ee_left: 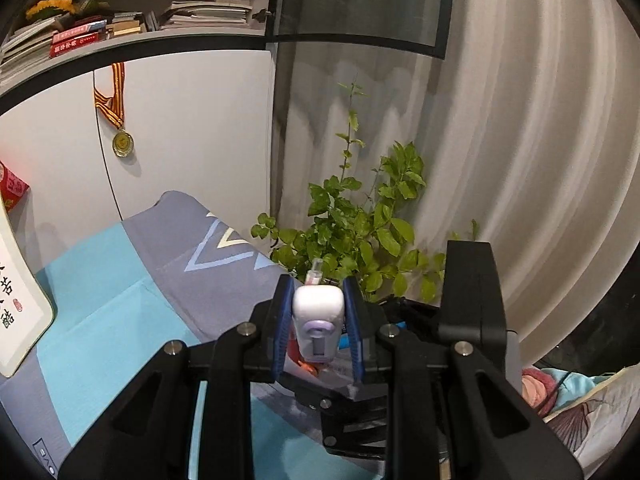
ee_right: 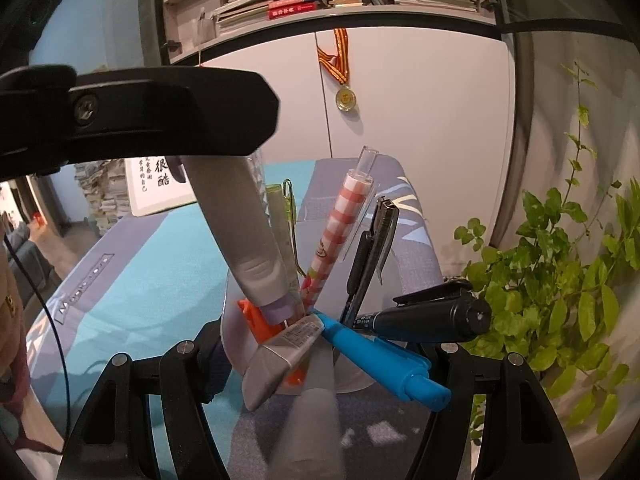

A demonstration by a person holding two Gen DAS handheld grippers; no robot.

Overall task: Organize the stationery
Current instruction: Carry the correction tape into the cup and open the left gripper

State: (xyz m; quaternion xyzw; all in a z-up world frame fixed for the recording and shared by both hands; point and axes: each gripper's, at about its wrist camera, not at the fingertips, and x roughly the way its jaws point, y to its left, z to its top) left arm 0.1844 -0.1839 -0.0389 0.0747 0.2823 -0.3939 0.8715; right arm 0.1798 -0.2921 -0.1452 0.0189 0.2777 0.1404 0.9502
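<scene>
While the left gripper (ee_left: 318, 320) clamps its blue pads on a white, lilac-tipped plastic correction-tape pen (ee_left: 319, 325), lowering it into the clear plastic pen cup (ee_right: 236, 344), the job looks nearly done. A red-checked pen (ee_right: 340, 232) at twelve o'clock, black marker (ee_right: 432, 316) at three and blue marker (ee_right: 384, 360) at four already stand inside. The right gripper's fingertips are hidden; I cannot tell its opening.

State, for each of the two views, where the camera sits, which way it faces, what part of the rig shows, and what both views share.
Left wrist: behind the left gripper, facing the white cabinet and plant; it clamps a white correction tape.
Right wrist: behind the right gripper, facing the clear pen holder; the left gripper's black finger crosses the top.
Shared: medal, plant, bookshelf, correction tape.
</scene>
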